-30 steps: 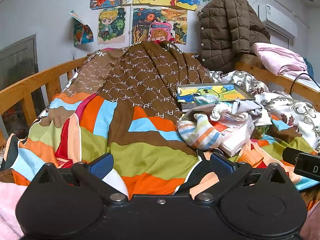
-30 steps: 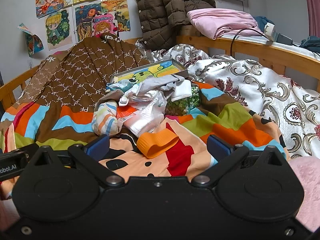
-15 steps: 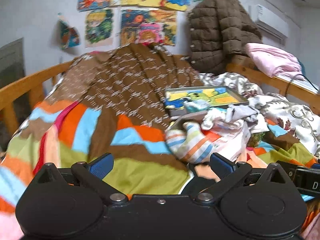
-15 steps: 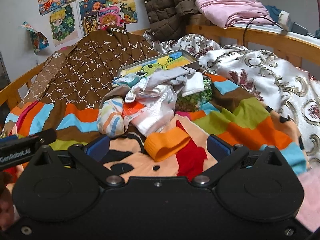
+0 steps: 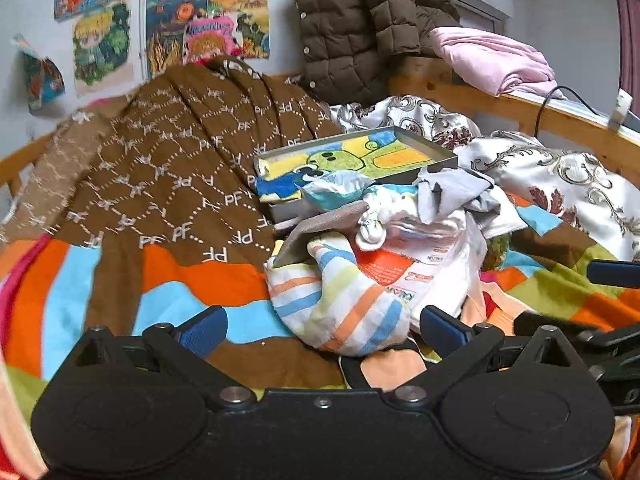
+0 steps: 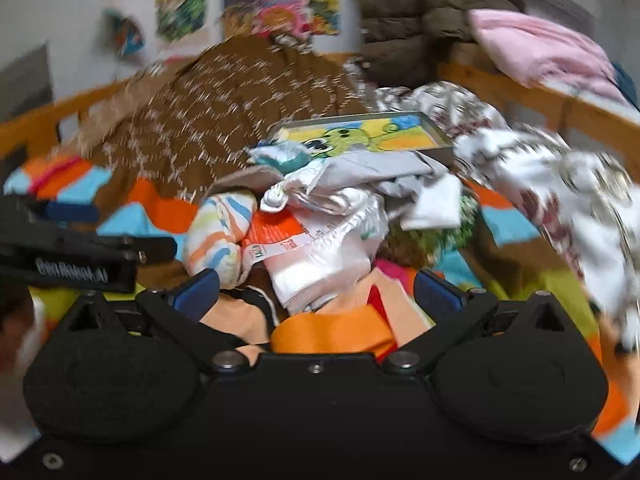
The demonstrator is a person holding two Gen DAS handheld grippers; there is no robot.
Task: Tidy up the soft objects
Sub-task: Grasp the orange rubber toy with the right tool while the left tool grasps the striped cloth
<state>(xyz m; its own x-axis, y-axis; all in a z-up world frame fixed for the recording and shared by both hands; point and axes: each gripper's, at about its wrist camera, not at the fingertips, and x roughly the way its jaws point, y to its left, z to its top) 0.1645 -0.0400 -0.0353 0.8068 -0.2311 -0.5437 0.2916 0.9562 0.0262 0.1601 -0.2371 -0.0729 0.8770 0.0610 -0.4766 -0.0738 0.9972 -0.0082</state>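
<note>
On the striped quilt, centre of both views, sits your heap of soft items: striped cloth bundle at the front, white printed plastic bag touching its right side, grey and white garments piled on top, all butting against the picture tray behind.

Left gripper: jaws spread wide, nothing held, fingertips either side of the striped bundle's near edge. Right gripper: also wide apart and empty, straddling the bag's lower end, w/ an orange cloth just under it.

Risks, as judged:
- Items overlap. If you close on the bundle you may drag the bag and garments along; heap could spill.
- Bag looks slick; a pinch on it may slip.
- The two grippers are close together; each shows in the other's view. Clash likely if both reach the same item.
- Tray tilts on bedding; pulling clothes off it may shift it.

Not verifiable:
- Right view is motion-blurred; edges of items unclear.
- Gripper bodies hide the near quilt.
- Green item under the garments: can't ID.
- Contact between fingertips and fabric: can't tell.
</note>
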